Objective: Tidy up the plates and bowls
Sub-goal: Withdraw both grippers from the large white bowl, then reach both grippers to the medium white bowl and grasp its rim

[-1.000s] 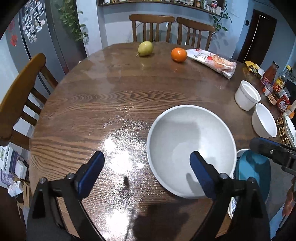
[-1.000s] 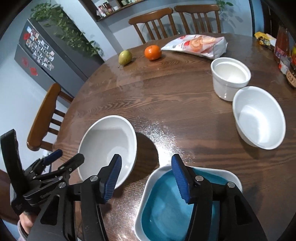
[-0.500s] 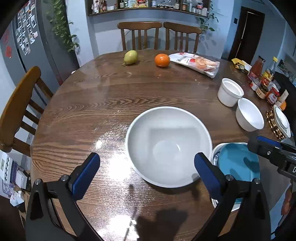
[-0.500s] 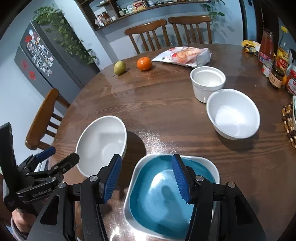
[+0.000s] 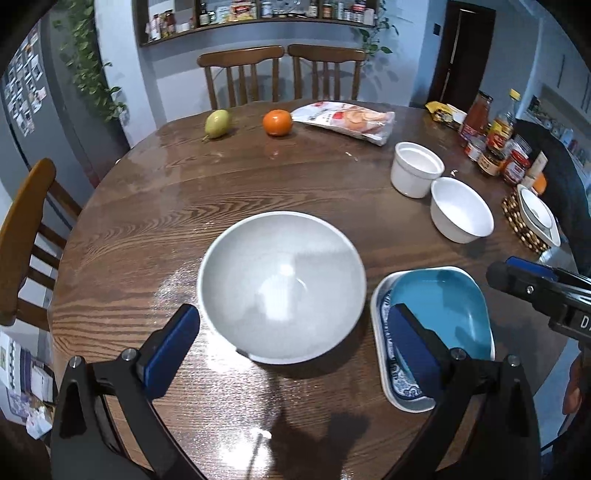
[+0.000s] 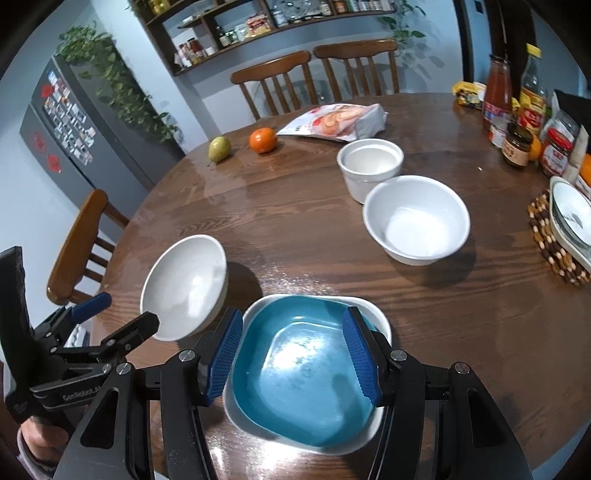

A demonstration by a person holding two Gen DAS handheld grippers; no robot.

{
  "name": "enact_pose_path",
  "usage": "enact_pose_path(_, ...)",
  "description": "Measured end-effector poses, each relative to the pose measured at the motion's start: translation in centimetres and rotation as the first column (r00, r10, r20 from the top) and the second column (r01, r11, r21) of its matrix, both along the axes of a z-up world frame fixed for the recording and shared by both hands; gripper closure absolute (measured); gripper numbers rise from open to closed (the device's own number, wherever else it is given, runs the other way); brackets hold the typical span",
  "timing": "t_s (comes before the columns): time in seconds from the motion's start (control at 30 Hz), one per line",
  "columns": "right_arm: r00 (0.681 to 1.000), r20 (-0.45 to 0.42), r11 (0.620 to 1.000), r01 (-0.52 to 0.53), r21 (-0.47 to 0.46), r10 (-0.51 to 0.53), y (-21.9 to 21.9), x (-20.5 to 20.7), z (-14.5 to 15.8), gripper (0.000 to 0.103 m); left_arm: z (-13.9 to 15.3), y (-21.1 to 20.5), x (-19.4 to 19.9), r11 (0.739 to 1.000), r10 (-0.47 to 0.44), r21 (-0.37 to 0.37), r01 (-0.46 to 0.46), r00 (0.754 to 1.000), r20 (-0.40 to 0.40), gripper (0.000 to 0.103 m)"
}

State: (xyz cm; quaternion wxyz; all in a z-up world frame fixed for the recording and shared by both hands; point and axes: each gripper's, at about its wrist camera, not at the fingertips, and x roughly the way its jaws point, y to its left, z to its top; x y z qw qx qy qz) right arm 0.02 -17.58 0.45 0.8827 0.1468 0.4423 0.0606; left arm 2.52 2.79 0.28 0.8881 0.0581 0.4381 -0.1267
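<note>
Both tongs hung empty, the left tongs (image 5: 291,339) spread wide before the grey bowl (image 5: 282,291), the right tongs (image 6: 293,354) half-open above the blue dish (image 6: 306,373). Neither touched crockery. Next, seemingly, a rim grip for stacking.

Large bowl (image 5: 282,286) ahead of left gripper (image 5: 290,345), square dish (image 5: 441,314) on plate (image 5: 384,354) right of it.

Two wooden chairs (image 5: 280,75) stand at the round wooden surface's (image 5: 155,206) far edge, under a stocked wall shelf (image 5: 258,14); dark doorway (image 5: 465,48) at right
</note>
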Motion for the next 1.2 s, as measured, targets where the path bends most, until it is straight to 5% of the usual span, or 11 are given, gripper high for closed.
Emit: enact_pose_path(1.2,0.981,-0.027,0.981,0.193,0.030,-0.192,-11.3,-0.8,-1.5,0.046,-1.1,-11.9,2.6,0.985,-0.171,0.009,0.172,0.984,-0.044,0.001)
